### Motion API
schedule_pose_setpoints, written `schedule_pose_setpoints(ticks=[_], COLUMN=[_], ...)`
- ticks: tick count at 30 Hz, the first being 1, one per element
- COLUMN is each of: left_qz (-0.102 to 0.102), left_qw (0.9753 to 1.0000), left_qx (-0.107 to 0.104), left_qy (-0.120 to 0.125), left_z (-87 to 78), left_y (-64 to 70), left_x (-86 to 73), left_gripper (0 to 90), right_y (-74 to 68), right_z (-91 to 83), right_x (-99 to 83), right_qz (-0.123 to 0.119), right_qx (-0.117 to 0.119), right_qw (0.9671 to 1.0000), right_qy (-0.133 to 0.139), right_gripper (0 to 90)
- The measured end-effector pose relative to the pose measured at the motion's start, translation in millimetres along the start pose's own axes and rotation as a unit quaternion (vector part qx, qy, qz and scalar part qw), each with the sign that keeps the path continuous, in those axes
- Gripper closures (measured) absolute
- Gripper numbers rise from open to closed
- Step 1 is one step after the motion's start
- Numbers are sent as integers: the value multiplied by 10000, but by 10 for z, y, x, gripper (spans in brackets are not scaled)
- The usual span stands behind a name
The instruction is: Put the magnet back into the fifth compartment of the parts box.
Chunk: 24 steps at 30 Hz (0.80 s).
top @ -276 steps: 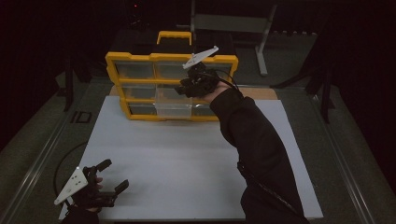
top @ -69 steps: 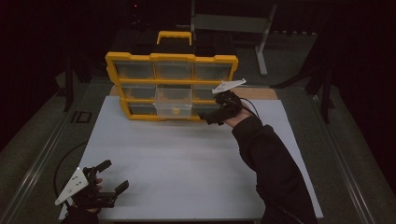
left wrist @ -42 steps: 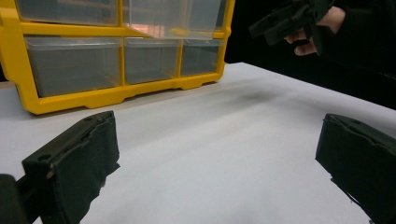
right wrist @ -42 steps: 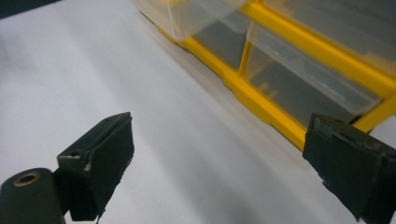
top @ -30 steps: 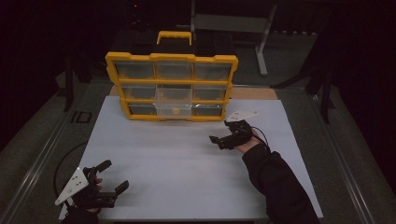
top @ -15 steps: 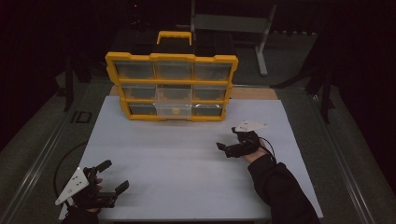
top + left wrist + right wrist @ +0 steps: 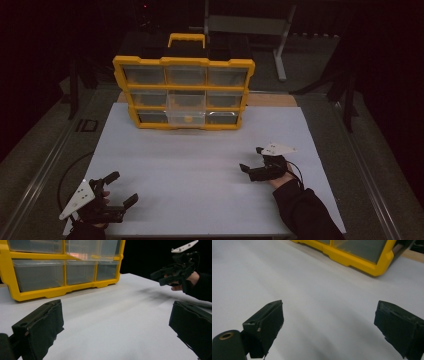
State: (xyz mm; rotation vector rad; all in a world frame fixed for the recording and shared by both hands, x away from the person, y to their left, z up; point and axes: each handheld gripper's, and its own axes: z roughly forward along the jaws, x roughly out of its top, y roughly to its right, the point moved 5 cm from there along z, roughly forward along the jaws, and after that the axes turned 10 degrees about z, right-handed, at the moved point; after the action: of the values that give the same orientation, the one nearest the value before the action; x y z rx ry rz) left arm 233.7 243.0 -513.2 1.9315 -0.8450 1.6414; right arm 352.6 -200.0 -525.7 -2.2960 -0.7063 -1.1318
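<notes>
A yellow drawer organiser [image 7: 184,92] with clear drawers stands upright at the far side of the white table [image 7: 200,165]; its lower middle drawer [image 7: 186,116] sticks out a little. My left gripper [image 7: 123,187] rests open near the table's front left corner, its jaws wide apart with nothing between them. My right gripper [image 7: 251,160] is open low over the table at the right, also holding nothing. In the left gripper view the organiser [image 7: 60,267] fills the upper left and the right gripper [image 7: 160,277] shows at the upper right. The right gripper view has the organiser's bottom corner [image 7: 364,255] ahead.
A wooden strip [image 7: 270,99] lies behind the table on the right. A metal stand [image 7: 280,45] rises in the dark background. A black cable [image 7: 65,175] loops off the table's left edge.
My right gripper has drawn back from the organiser's drawers toward the near right of the table and come down low over it. The left gripper has stayed put.
</notes>
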Motion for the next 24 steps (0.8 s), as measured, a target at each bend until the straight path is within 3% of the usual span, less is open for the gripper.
schedule_pose_setpoints(ticks=[8, 18, 24], left_qz=[4, 2, 0], left_qw=[10000, 10000, 10000], left_qx=[-3, -4, -11], left_qy=[1, 5, 5], left_z=[0, -1, -1], left_y=[4, 4, 2], left_x=[2, 3, 2], left_gripper=[0, 0, 0], right_y=[44, 82, 142], right_z=[-153, -351, -542], right_x=[-204, -314, -418], right_qz=[-52, 150, 349], right_qx=[-167, -278, -489], right_qw=[9998, 9992, 9973], right_qy=[56, 225, 417], right_gripper=[88, 88, 88])
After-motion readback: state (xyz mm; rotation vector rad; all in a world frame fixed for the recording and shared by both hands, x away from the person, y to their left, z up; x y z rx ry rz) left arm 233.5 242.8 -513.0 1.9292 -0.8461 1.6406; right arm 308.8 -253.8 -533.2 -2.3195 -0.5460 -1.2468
